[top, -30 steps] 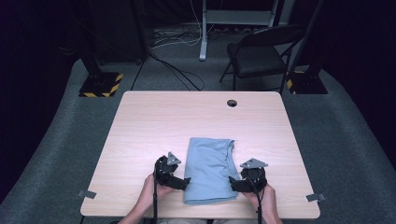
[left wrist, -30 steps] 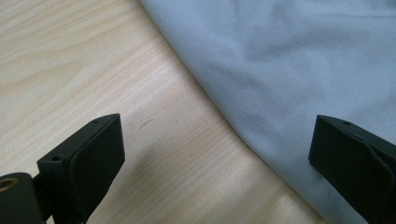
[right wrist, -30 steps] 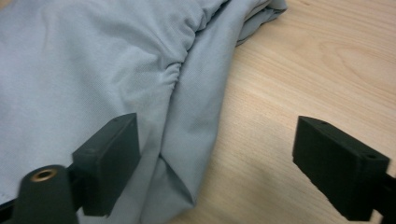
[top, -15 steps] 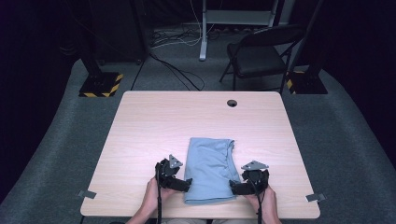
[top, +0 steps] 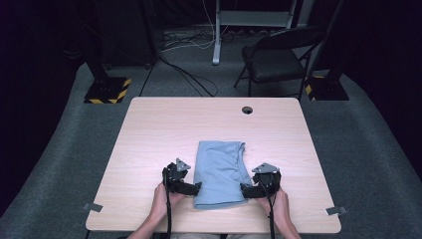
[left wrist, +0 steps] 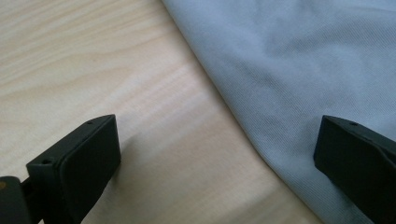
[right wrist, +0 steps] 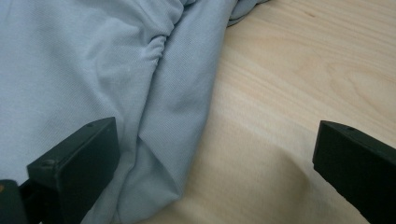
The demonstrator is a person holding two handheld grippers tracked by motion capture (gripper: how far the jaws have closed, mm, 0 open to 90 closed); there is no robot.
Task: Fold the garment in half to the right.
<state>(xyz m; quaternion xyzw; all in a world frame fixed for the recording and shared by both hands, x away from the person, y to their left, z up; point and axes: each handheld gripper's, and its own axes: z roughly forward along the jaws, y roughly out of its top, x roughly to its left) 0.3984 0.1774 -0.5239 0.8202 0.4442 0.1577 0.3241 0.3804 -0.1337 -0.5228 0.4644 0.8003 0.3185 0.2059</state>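
One folded light-blue cloth [top: 219, 172] lies on the single wooden table [top: 149, 134], in its near half and close to the person's edge, roughly midway between the table's left and right sides. Two hand-held grippers flank it, one at each near corner of the fabric. The cloth makes a rough rectangle whose long axis runs from the near edge of the table towards the far edge; its far end is slightly bunched and uneven, while the near end lies flatter. The left gripper [top: 197, 186] sits just beside the cloth's near left corner with its jaws spread wide; in the left gripper view [left wrist: 219, 154] one jaw stands over bare wood and the other over the cloth's [left wrist: 299, 70] edge, and nothing is pinched between them. The right gripper [top: 243, 188] sits at the near right corner; its jaws have just been opening and now stand wide apart. In the right gripper view [right wrist: 215, 158] one jaw stands over a fold of the cloth [right wrist: 84, 60] and the other over bare table, gripping nothing. One round hole [top: 247, 109] shows in the tabletop near its far edge, well apart from the cloth.
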